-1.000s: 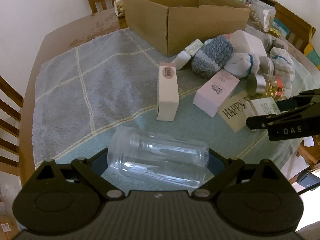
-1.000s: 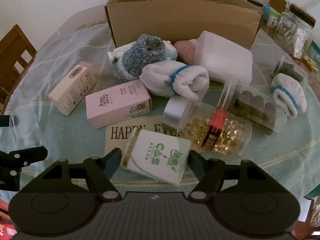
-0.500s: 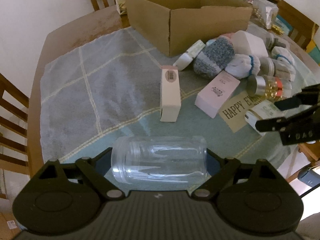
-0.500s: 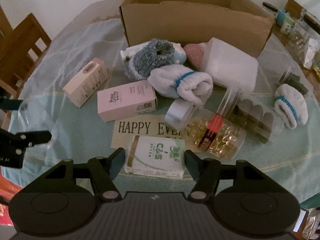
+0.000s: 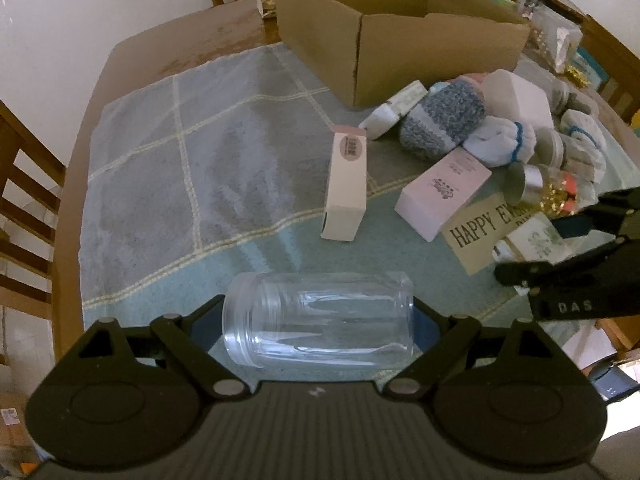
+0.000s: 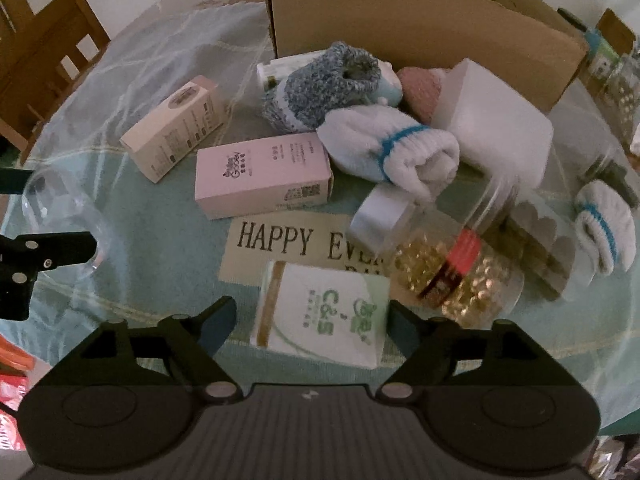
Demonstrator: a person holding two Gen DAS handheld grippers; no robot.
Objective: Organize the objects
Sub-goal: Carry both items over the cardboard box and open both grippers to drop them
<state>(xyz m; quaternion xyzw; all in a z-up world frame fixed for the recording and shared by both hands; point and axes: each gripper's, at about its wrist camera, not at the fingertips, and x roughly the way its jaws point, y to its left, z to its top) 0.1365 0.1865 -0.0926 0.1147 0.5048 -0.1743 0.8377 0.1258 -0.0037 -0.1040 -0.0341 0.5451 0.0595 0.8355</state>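
Lying on its side near the tablecloth's front edge, the clear plastic jar sits end to end between the left gripper's pads, clamped. The right gripper's jaws, just reopening, flank the white C&S tissue pack without pressing it, beside the gold-capsule jar.

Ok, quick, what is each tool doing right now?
Left tool: has just closed on the clear jar, holding it.
Right tool: open, just widened; the tissue pack lies between its fingers, ungripped.
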